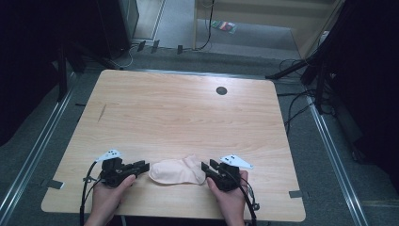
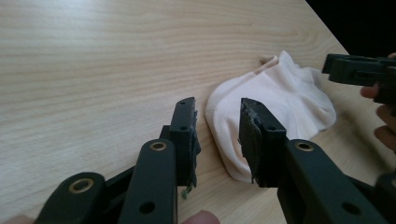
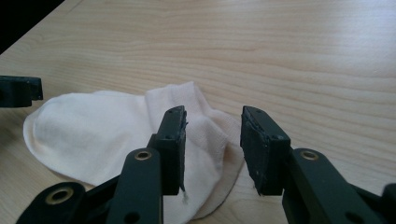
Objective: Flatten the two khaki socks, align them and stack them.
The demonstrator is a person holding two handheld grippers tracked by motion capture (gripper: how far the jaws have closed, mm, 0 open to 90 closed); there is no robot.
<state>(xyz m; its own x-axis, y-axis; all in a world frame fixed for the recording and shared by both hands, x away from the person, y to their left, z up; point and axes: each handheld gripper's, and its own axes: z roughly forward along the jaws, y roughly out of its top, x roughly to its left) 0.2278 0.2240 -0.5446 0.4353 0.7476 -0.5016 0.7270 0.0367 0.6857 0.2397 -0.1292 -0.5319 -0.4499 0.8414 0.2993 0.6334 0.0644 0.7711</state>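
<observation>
A pale peach sock (image 1: 178, 171) lies flat on the wooden table (image 1: 188, 108), close to its front edge. My left gripper (image 1: 143, 165) sits just left of the sock and points at its rounded toe end. In the left gripper view the sock (image 2: 280, 98) lies ahead of my left gripper (image 2: 218, 105), whose jaws stand apart and press on nothing. My right gripper (image 1: 207, 166) is at the sock's right end. In the right gripper view my right gripper (image 3: 215, 112) is open, and the sock's (image 3: 93, 130) cuff end lies loose below the gap.
A small black round grommet (image 1: 221, 90) sits in the table's far part. Dark stands and cables (image 1: 301, 108) crowd the floor to the right and behind. The person's hands (image 1: 106, 197) hold both grippers at the front edge.
</observation>
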